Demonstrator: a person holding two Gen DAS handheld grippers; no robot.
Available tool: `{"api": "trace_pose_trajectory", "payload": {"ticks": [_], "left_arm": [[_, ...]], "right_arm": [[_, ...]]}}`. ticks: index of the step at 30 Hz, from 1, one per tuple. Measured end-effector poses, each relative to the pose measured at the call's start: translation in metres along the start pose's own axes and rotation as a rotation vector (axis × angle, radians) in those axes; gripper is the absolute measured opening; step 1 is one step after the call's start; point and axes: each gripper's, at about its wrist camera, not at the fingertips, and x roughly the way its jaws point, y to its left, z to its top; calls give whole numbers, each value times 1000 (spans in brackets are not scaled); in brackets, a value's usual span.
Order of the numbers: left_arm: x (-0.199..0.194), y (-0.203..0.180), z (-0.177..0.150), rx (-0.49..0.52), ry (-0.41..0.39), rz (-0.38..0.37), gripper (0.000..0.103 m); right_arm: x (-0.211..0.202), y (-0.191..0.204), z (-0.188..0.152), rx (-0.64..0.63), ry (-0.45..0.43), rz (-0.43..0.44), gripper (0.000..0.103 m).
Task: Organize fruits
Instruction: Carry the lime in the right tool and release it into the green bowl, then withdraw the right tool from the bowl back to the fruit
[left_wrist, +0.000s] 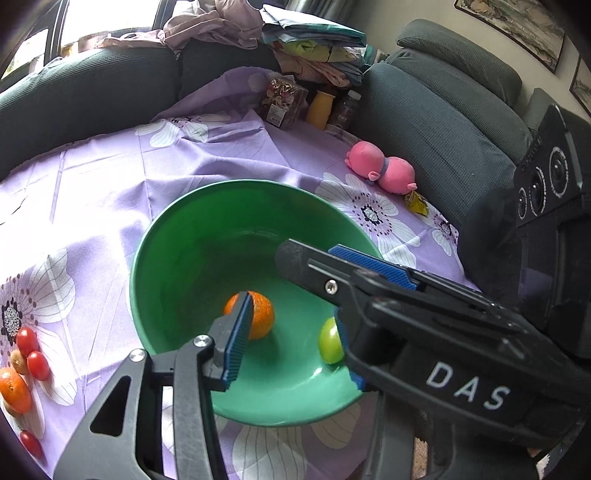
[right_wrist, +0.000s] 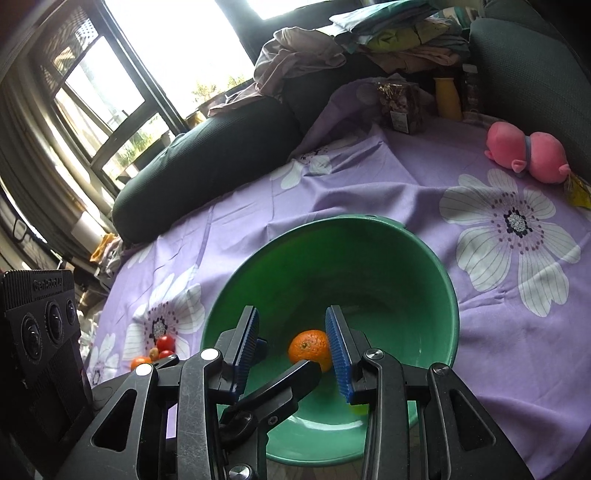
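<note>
A green bowl (left_wrist: 177, 258) stands on the purple flowered cloth and holds an orange (left_wrist: 262, 317) and a small green fruit (left_wrist: 330, 341). My left gripper (left_wrist: 291, 339) is open over the bowl, empty, its left finger in front of the orange. My right gripper (right_wrist: 291, 350) is open and empty above the bowl (right_wrist: 424, 280); the orange (right_wrist: 308, 349) shows between its fingers. The right gripper's body crosses the left wrist view and hides the left gripper's right finger. Cherry tomatoes (left_wrist: 31, 350) and another orange (left_wrist: 13, 389) lie on the cloth, left of the bowl.
A pink plush toy (left_wrist: 380, 168) lies at the table's far right by the dark sofa (left_wrist: 443, 122). A snack bag (left_wrist: 282, 99), a yellow bottle (left_wrist: 321, 107) and a jar stand at the back. Folded clothes pile on the sofa.
</note>
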Motion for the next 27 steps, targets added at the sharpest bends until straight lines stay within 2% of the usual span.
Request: {"api": "trace_pose_trajectory", "payload": {"ticks": [2, 9, 18, 24, 27], "left_arm": [[-9, 4, -1, -9, -14, -1, 51], [-51, 39, -5, -95, -86, 40, 58], [-102, 102, -22, -201, -122, 268, 60], [-124, 142, -41, -258, -123, 331, 61], [-128, 156, -47, -279, -129, 354, 66]], "right_arm": [[-2, 2, 1, -2, -19, -13, 47], [-5, 18, 1, 3, -41, -2, 47], [2, 62, -3, -48, -37, 40, 47], [19, 95, -11, -106, -2, 55, 47], [29, 112, -17, -129, 25, 68, 48]]}}
